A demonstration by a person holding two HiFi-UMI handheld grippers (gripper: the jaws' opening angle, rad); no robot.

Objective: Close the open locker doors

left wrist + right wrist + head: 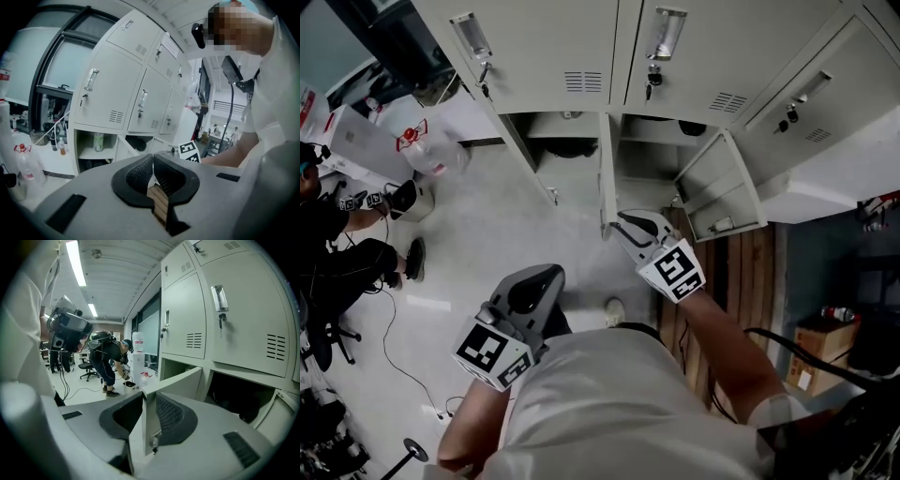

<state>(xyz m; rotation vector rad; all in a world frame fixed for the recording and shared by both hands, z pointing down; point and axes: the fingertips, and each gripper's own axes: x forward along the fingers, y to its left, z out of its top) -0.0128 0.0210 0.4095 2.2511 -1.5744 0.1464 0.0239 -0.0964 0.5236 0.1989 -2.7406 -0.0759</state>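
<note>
The grey lockers (572, 47) have three open doors in the bottom row. The middle door (606, 169) stands edge-on toward me. My right gripper (623, 223) is shut on its free edge; in the right gripper view the door (180, 383) runs away between the two pads of the right gripper (149, 397), its latch low between them. The left door (523, 145) and the right door (722, 192) hang open, untouched. My left gripper (546, 274) is held lower, away from the lockers, and the left gripper (153, 157) is shut with nothing in it.
A person (337, 244) crouches at the left by a small bin (411, 199), with a large water bottle (427, 150) beyond. Cables trail over the pale floor (487, 244). Wooden boards (741, 272) and a cardboard box (820, 342) lie at the right. A green bottle (97, 140) stands in an open locker.
</note>
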